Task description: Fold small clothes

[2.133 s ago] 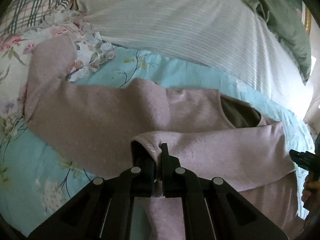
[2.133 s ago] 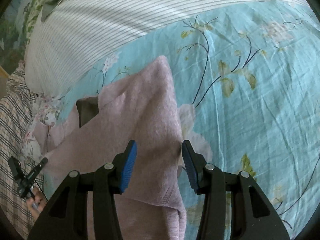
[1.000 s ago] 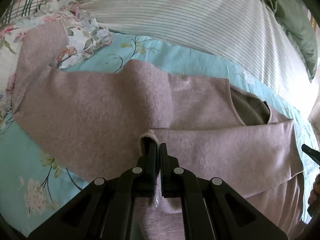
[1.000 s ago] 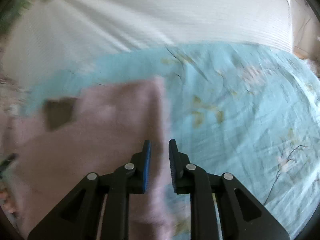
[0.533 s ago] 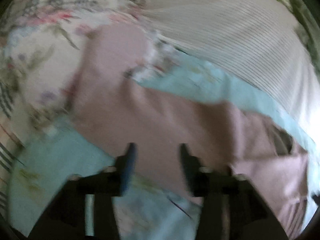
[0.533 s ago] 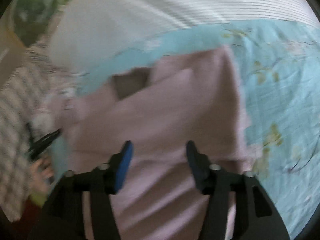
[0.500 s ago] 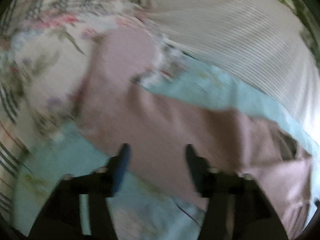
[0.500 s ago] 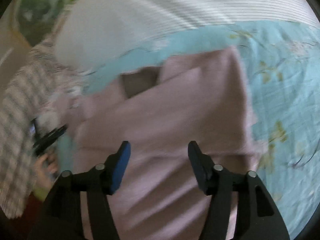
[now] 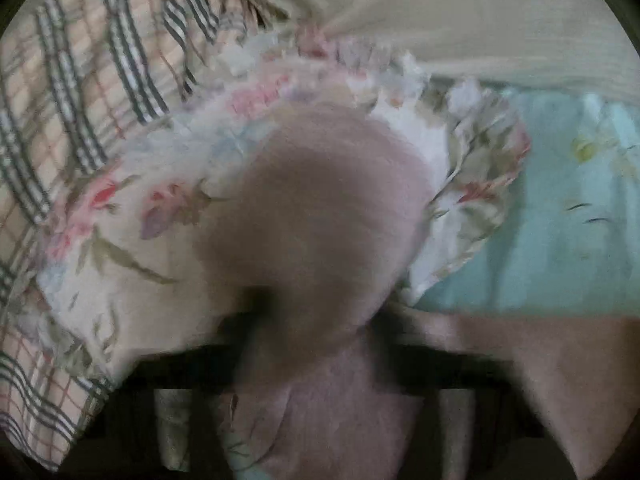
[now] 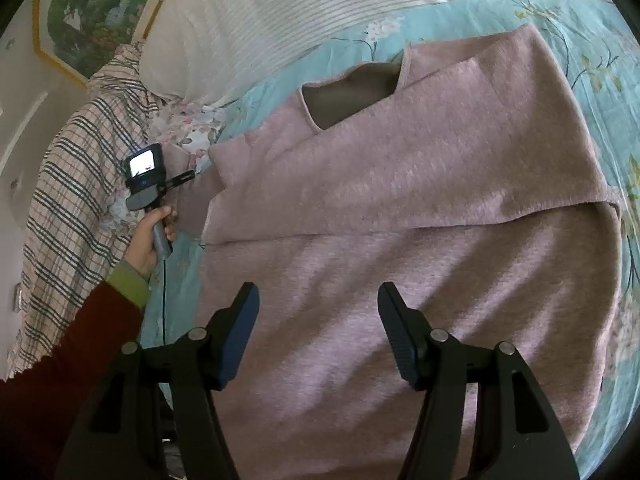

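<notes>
Fuzzy mauve-pink knit sweater [image 10: 400,208] lies flat on the light-blue floral bedsheet [image 10: 592,32], filling most of the right wrist view. One sleeve is folded across the chest, running from 9 to 3 o'clock. The neckline opening sits toward 12 o'clock.

Right gripper [image 10: 318,330]: black frame, blue pads, at 6 o'clock in its view. Jaws stand apart above the sweater body, nothing between the pads, no grip. They opened up within the last second and have held that width since.

Left gripper [image 10: 176,178]: seen at 9 o'clock in the right wrist view, held by a hand [image 10: 150,236] with a dark red sleeve [image 10: 68,364] over a green cuff. It sits at the sweater's far sleeve [image 9: 320,216], at the edge of the floral ruffled pillow [image 9: 132,216]. Left wrist view is heavily blurred; the sleeve end bulges up at centre with pink fabric bunched at 6 o'clock over the dark frame. Jaws just snapped closed after a brief opening. They are fully closed, apparently pinching the sleeve fabric; blur hides the pads.

White ribbed pillow [image 10: 280,12] at 12 o'clock, plaid fabric [image 10: 68,184] at 9 o'clock.
</notes>
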`<action>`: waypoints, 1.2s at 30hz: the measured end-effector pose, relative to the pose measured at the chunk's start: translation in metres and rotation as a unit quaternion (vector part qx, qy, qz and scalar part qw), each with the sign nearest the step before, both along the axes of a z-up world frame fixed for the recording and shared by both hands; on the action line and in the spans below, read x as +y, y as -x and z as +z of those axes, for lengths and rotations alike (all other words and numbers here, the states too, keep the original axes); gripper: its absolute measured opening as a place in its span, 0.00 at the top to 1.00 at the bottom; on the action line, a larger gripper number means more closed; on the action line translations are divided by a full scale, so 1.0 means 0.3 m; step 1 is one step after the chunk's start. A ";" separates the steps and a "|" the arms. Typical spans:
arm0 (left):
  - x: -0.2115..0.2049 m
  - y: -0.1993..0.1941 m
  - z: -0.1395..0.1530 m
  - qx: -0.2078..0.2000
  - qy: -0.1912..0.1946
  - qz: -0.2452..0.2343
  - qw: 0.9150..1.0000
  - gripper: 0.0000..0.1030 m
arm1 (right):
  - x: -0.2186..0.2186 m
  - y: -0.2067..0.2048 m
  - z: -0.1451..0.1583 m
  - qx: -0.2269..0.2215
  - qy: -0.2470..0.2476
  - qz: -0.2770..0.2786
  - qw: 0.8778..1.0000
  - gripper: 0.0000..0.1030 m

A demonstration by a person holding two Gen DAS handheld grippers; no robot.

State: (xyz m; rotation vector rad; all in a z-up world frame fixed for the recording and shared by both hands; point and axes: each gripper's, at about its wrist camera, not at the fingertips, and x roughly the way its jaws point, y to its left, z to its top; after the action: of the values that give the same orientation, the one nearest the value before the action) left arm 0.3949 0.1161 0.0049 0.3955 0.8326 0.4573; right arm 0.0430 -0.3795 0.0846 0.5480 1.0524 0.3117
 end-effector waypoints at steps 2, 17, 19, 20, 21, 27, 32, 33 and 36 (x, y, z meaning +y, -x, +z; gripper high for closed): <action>0.064 -0.006 0.026 -0.005 0.080 -0.004 0.997 0.97 | -0.010 0.009 0.002 0.000 0.005 -0.004 1.000 0.39; -0.119 0.549 0.356 -0.082 0.415 -0.235 0.875 0.98 | -0.043 0.101 0.074 -0.038 -0.013 -0.020 0.999 0.39; -0.217 0.588 0.350 -0.062 0.434 -0.267 0.858 0.98 | -0.065 0.119 0.081 -0.042 -0.014 -0.029 0.999 0.39; -0.277 0.620 0.342 -0.051 0.440 -0.282 0.851 0.98 | -0.076 0.127 0.083 -0.043 -0.015 -0.033 0.998 0.39; -0.337 0.643 0.330 -0.041 0.446 -0.297 0.844 0.98 | -0.093 0.138 0.087 -0.045 -0.015 -0.039 0.998 0.39; -0.735 0.737 0.198 0.031 0.450 -0.352 0.820 0.98 | -0.182 0.179 0.083 -0.045 -0.011 -0.071 0.996 0.39; -0.943 0.704 0.046 0.076 0.427 -0.350 0.830 0.97 | -0.247 0.187 0.070 -0.044 -0.009 -0.095 0.994 0.39; -0.973 0.705 0.018 0.087 0.422 -0.349 0.832 0.96 | -0.256 0.184 0.065 -0.043 -0.009 -0.099 0.994 0.39; -1.042 0.706 -0.075 0.125 0.392 -0.341 0.845 0.88 | -0.279 0.163 0.051 -0.038 -0.011 -0.108 0.993 0.39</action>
State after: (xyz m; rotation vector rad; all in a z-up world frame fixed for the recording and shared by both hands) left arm 0.1831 -0.1964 -0.0175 -0.0390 0.9877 -0.6185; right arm -0.0058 -0.4631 0.0998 0.6581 0.9079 0.1524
